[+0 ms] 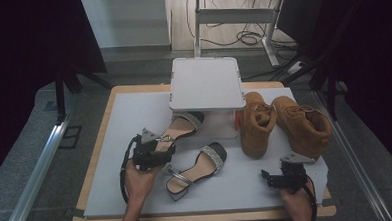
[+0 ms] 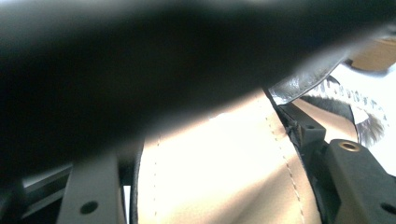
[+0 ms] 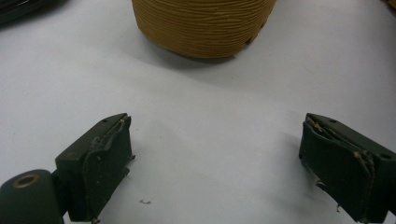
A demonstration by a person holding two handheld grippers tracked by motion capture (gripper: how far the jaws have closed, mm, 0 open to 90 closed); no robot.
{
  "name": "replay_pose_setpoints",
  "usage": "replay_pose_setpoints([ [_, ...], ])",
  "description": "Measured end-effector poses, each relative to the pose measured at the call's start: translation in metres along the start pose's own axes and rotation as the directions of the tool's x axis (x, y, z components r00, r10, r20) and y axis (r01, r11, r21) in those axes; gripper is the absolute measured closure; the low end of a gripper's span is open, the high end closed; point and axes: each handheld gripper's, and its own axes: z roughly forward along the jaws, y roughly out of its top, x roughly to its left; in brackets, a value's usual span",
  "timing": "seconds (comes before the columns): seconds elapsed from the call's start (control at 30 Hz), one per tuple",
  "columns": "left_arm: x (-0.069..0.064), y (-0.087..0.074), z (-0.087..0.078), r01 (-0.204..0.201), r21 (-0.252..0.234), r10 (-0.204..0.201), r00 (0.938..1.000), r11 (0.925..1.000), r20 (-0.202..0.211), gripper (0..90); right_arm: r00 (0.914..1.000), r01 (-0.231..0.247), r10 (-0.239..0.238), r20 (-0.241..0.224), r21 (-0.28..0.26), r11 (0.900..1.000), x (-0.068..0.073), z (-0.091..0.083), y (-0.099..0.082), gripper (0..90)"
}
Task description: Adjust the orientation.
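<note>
Two open-toe sandals with glittery straps lie on the white mat (image 1: 129,118). My left gripper (image 1: 161,148) is shut on the heel end of the far sandal (image 1: 185,125). In the left gripper view its beige insole (image 2: 210,177) sits tight between the jaws of the left gripper (image 2: 205,163). A dark strap blurs the top, and the glitter strap (image 2: 362,105) shows beyond. The near sandal (image 1: 200,165) lies loose beside it. My right gripper (image 1: 277,172) stands open at the front right. In the right gripper view the right gripper (image 3: 215,154) holds nothing, just short of a tan boot (image 3: 201,28).
Two tan lace-up boots (image 1: 257,130) (image 1: 305,126) lie at the right of the mat. A white raised platform (image 1: 206,82) stands at the back centre, over the far sandal's toe. The wooden table edge (image 1: 94,165) frames the mat; dark curtains hang at both sides.
</note>
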Motion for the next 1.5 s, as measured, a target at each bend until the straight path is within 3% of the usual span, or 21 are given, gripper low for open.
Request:
replay_pose_setpoints([
  [0.27,-0.005,0.011,0.020,0.022,-0.005,-0.022,0.9997,0.9997,0.005,38.9,1.0000,-0.001,0.001,0.000,0.000,1.0000,0.000,0.000,0.000,9.5],
  [0.53,-0.007,0.017,0.041,0.044,-0.003,-0.044,0.9989,0.9990,-0.017,38.9,1.0000,0.000,0.000,-0.001,0.000,1.0000,0.000,0.000,0.000,9.6],
  [1.5,0.002,0.040,0.098,0.091,0.078,-0.083,0.9916,0.9928,-0.099,38.9,1.0000,-0.001,0.001,-0.002,0.000,1.0000,0.000,0.000,0.000,9.7],
])
